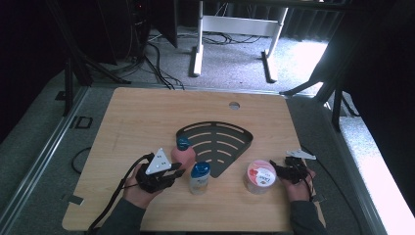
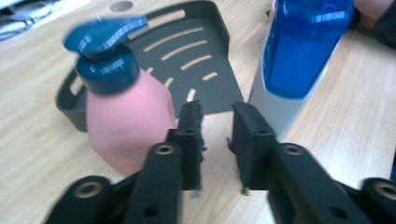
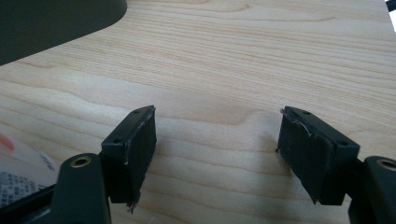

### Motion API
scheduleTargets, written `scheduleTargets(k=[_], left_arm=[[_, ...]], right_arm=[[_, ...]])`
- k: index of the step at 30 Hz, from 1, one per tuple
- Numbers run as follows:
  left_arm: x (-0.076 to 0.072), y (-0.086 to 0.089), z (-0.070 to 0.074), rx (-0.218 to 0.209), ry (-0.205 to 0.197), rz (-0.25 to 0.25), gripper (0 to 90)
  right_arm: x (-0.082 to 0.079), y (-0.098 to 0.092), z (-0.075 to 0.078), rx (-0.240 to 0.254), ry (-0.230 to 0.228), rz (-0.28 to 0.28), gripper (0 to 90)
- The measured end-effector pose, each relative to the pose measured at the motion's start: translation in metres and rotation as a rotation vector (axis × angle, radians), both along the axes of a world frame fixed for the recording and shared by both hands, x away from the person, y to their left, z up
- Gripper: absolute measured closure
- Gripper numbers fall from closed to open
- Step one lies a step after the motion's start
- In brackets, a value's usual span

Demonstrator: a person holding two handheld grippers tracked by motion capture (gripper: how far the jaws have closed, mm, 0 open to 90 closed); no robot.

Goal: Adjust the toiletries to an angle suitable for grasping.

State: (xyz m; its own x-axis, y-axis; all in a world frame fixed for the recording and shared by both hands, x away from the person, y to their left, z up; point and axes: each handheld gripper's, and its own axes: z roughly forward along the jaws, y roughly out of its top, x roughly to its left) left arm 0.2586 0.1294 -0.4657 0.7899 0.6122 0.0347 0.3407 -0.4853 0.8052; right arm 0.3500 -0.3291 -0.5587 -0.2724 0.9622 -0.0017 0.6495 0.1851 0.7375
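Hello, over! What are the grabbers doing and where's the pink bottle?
Left gripper: fingers narrow, nothing between them. Right gripper: wide open over bare table. Pink bottle upright beside left fingers, not gripped. Blue-capped bottle stands close on the other side.

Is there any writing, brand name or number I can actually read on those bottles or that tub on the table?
None of it reads clearly.
Pink pump bottle: faint small print on its front, too blurred to read.
Round tub: white label with dark letters on its red lid, too small to read.
Blue-capped bottle: orange and white label, print too small to read.
Grey plate on the left gripper: small dark marks, unreadable.
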Motion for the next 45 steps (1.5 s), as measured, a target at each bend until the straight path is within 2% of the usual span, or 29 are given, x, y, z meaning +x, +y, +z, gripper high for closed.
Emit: scheduleTargets(k=[4,13,21,27,33,34,45], left_arm=[[-0.004,-0.002,-0.008,0.011,0.028,-0.02,89.1],[-0.019,-0.008,-0.013,0.026,0.038,-0.056,89.2],[-0.031,-0.021,-0.021,0.012,0.041,-0.111,88.8],[-0.028,-0.032,-0.032,-0.006,0.07,-0.139,88.7],[-0.024,-0.04,-0.039,-0.005,0.074,-0.148,88.7],[-0.021,-0.046,-0.043,0.019,0.079,-0.128,88.7],[-0.016,-0.057,-0.055,0.046,0.092,-0.139,88.8]], right_arm=[[0.0,0.0,0.0,-0.001,0.0,0.0,27.6],[0.0,0.0,0.0,-0.001,0.0,0.001,27.6],[0.0,0.0,0.0,-0.001,0.0,0.001,27.6],[0.0,0.0,0.0,-0.001,0.0,0.001,27.6],[0.0,0.0,0.0,-0.001,0.0,0.001,27.6],[0.0,0.0,0.0,-0.001,0.0,0.001,27.6],[0.0,0.0,0.0,-0.001,0.0,0.001,27.6]])
